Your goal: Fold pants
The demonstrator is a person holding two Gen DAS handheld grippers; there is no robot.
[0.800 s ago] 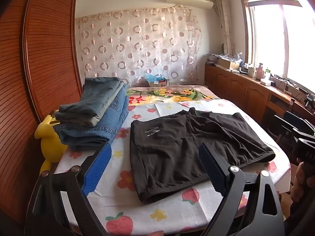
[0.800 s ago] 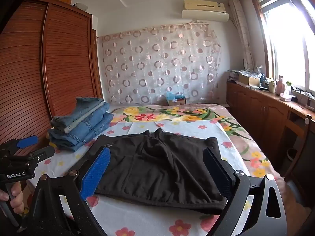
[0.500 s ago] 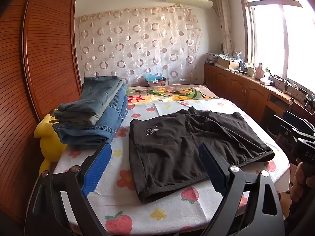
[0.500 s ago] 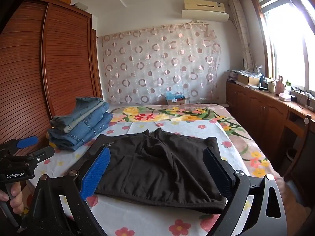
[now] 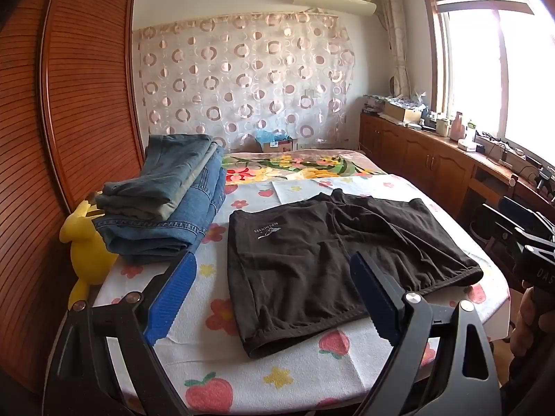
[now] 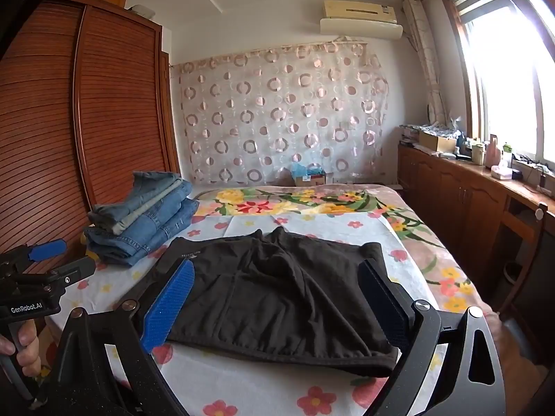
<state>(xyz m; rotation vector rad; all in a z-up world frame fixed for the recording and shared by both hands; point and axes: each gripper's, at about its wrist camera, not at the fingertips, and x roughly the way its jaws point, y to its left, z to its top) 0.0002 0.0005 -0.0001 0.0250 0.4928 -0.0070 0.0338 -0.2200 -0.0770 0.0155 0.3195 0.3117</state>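
Observation:
A pair of black shorts (image 5: 322,260) lies spread flat on the flower-print bed sheet (image 5: 215,332); it also shows in the right wrist view (image 6: 284,294). My left gripper (image 5: 274,298) is open and empty, held above the near edge of the bed in front of the shorts' leg hem. My right gripper (image 6: 277,305) is open and empty, held above the shorts' waistband side. The left gripper also shows at the left of the right wrist view (image 6: 48,260).
A stack of folded jeans (image 5: 166,201) sits at the left on the bed, beside a yellow plush toy (image 5: 86,242). A wooden wardrobe (image 5: 69,104) stands on the left. A wooden counter (image 5: 451,159) runs under the window on the right.
Both grippers stay open and nearly still; the left view has shifted very slightly.

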